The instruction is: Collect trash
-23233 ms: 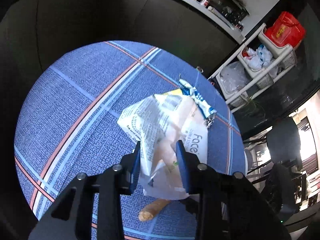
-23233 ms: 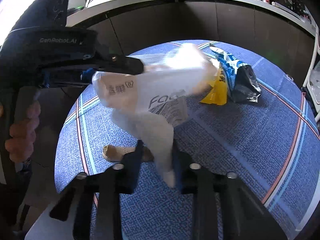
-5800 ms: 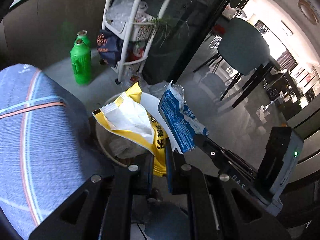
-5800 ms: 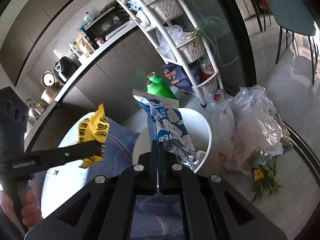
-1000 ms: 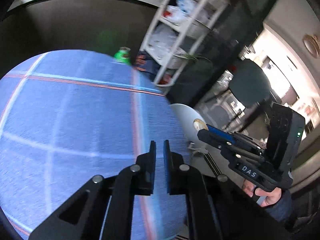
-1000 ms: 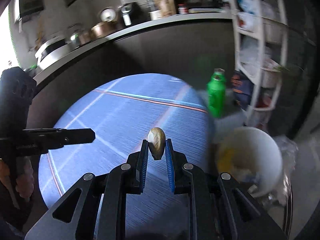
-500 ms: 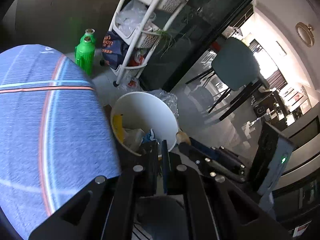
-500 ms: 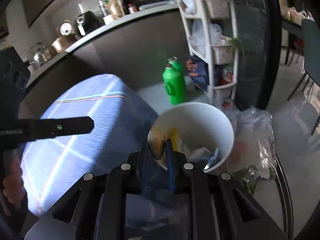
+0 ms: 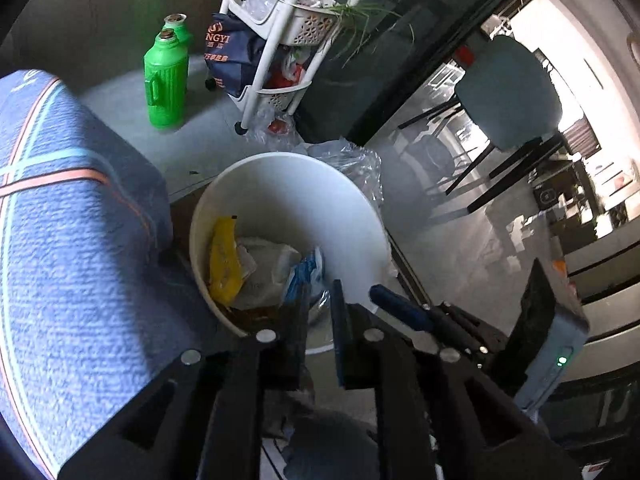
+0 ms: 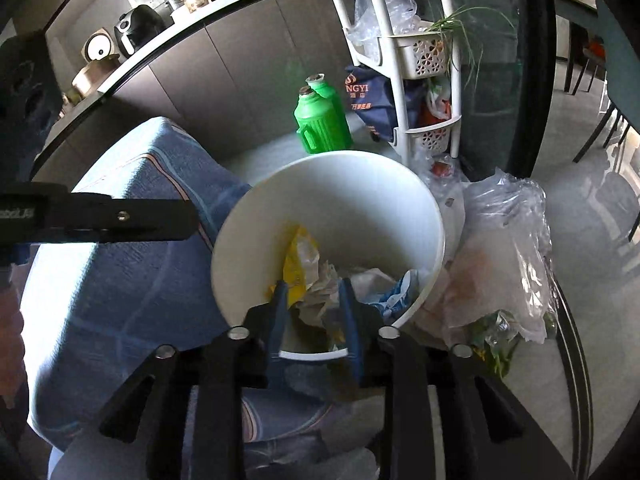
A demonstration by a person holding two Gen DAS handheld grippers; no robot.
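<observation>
Trash [image 10: 308,276] lies in white bin [image 10: 332,184] on floor beside blue-cloth worktop [image 10: 132,280]: yellow wrapper, crumpled paper, blue packet; right gripper [image 10: 313,304] over bin rim, jaws just been opening, nothing btwn them; left gripper [image 9: 319,312] near rim, jaws w/ narrow gap, empty, just been opening

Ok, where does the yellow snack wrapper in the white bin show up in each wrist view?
Left wrist: the yellow plastic snack wrapper lies against the left inner wall of the round white plastic bin, left of centre.
Right wrist: the wrapper sits near centre in the bin, just above the left jaw.
Shared landmark: the green ribbed plastic jug on the floor beyond the bin.
</observation>
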